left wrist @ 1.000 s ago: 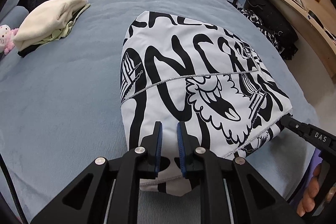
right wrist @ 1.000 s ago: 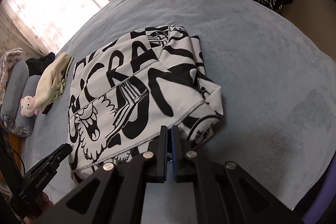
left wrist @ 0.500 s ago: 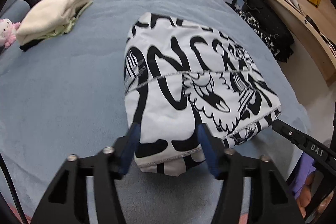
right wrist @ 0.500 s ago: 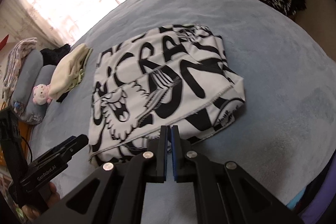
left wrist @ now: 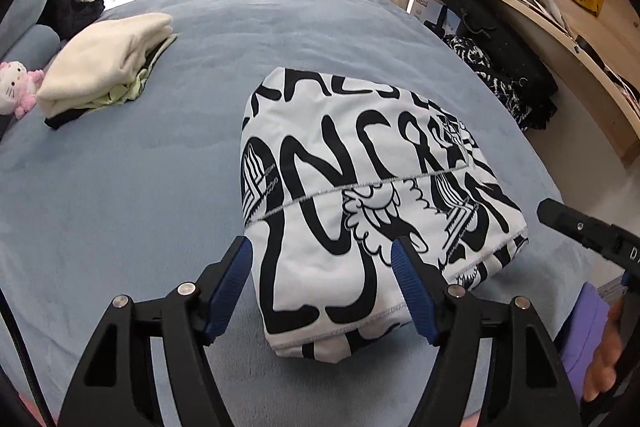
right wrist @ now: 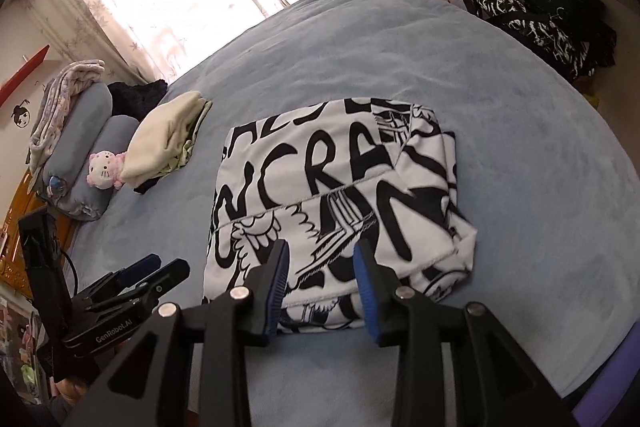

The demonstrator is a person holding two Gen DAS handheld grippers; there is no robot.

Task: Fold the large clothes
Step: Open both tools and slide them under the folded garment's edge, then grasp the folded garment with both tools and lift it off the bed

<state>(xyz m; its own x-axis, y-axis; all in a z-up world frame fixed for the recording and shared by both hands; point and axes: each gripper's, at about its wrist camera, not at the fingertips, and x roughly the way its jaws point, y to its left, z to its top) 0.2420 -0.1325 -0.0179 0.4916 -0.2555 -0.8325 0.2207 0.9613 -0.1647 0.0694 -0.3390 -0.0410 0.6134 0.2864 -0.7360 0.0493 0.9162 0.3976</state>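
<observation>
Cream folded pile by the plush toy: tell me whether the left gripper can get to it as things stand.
Probably yes. The left gripper is open and empty, its jaws having just been opening, and only bare blue bedspread lies between it and the cream pile. It would take a long reach, though.

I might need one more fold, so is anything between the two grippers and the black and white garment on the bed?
Nothing visible. The left gripper and right gripper hang open just above the folded garment, their jaws having just opened, with nothing between them.
</observation>
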